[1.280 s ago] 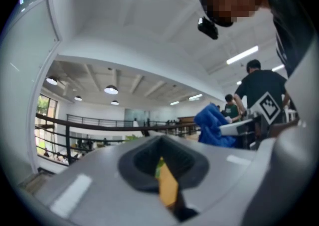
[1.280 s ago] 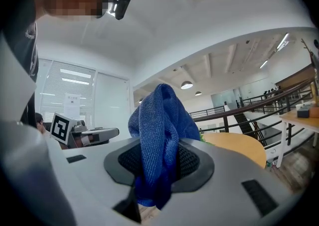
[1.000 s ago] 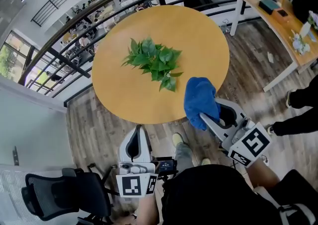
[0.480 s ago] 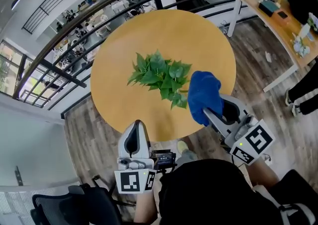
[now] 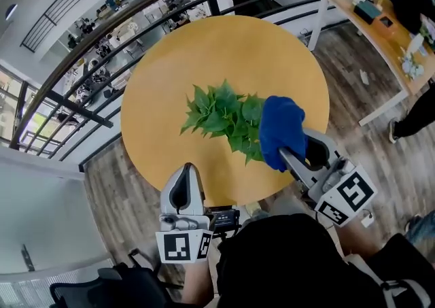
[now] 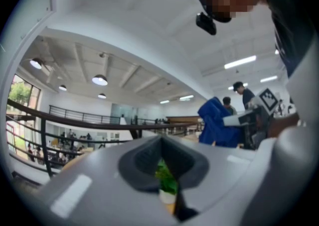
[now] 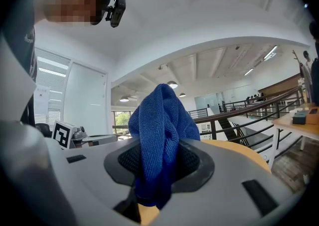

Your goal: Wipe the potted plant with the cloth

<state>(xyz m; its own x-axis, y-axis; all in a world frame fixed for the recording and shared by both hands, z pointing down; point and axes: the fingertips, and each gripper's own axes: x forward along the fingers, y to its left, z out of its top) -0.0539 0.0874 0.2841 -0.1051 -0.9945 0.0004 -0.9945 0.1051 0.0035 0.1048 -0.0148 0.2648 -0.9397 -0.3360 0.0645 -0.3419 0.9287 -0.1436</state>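
Your right hand-held gripper [image 5: 284, 156] is clamping the blue microfibre cloth [image 5: 280, 128] beside the leafy green potted plant [image 5: 224, 117]; left hand-held gripper [image 5: 185, 175] clenched empty; wiping looks unstarted.

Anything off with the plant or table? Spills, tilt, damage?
Nothing stands out. The potted plant sits upright on the round table, with no soil or water spilled. The cloth is bunched in the right gripper beside the leaves. The left gripper is shut and empty.

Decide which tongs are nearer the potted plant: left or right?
Right. The right tongs, shut on the blue cloth, are beside the plant; the left tongs, shut and empty, are at the table edge, short of its leaves.
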